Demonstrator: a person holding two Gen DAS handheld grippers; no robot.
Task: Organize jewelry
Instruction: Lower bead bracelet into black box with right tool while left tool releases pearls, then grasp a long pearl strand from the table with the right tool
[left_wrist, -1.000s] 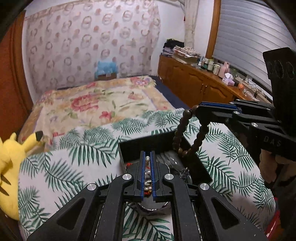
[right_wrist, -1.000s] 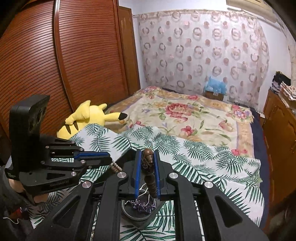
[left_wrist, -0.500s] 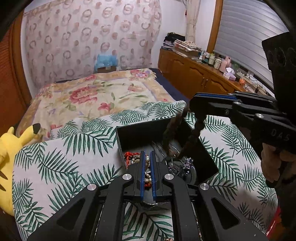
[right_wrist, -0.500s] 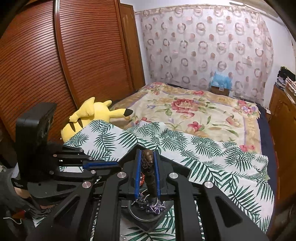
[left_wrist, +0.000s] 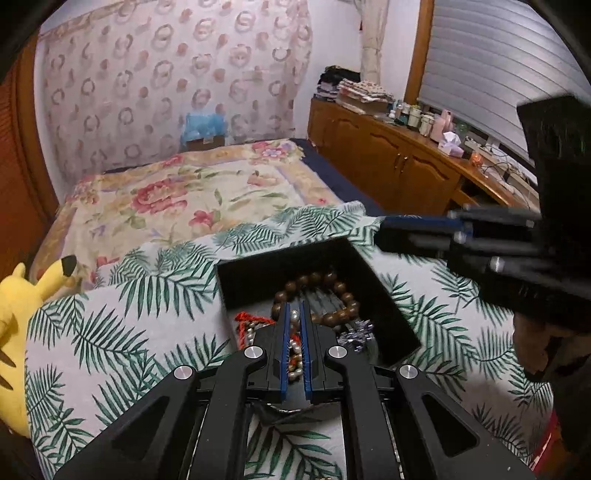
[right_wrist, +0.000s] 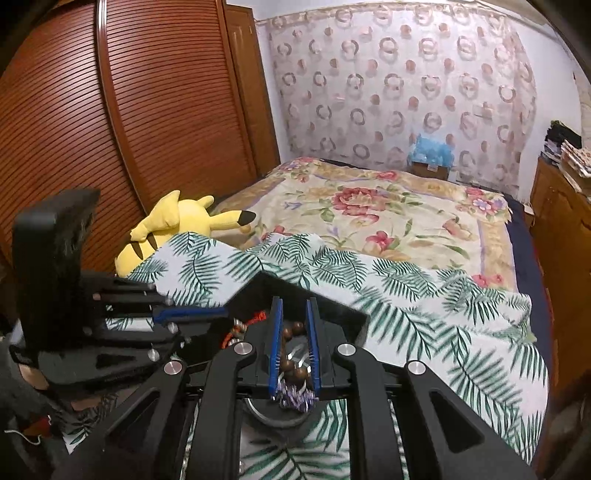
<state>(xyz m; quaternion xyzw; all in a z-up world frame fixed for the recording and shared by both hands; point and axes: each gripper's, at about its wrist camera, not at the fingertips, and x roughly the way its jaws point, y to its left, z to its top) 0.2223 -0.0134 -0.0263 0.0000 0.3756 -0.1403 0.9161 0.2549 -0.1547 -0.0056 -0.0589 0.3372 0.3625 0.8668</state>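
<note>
A black open box sits on the palm-leaf cloth. A brown wooden bead bracelet lies loose inside it, with a red cord piece and a silver-purple sparkly piece at its near side. My left gripper is shut on a pearl strand over the box's near edge. My right gripper is open above the box, the brown beads lying below between its fingers; it also shows blurred in the left wrist view.
The palm-leaf cloth covers the near bed, a floral quilt lies beyond. A yellow plush toy lies at the left by the wooden wardrobe. A wooden cabinet with bottles runs along the right.
My right gripper lowered the brown bead bracelet over the box and opened; the bracelet now lies in the box. My left gripper moved closer to the box, still holding the pearls.
</note>
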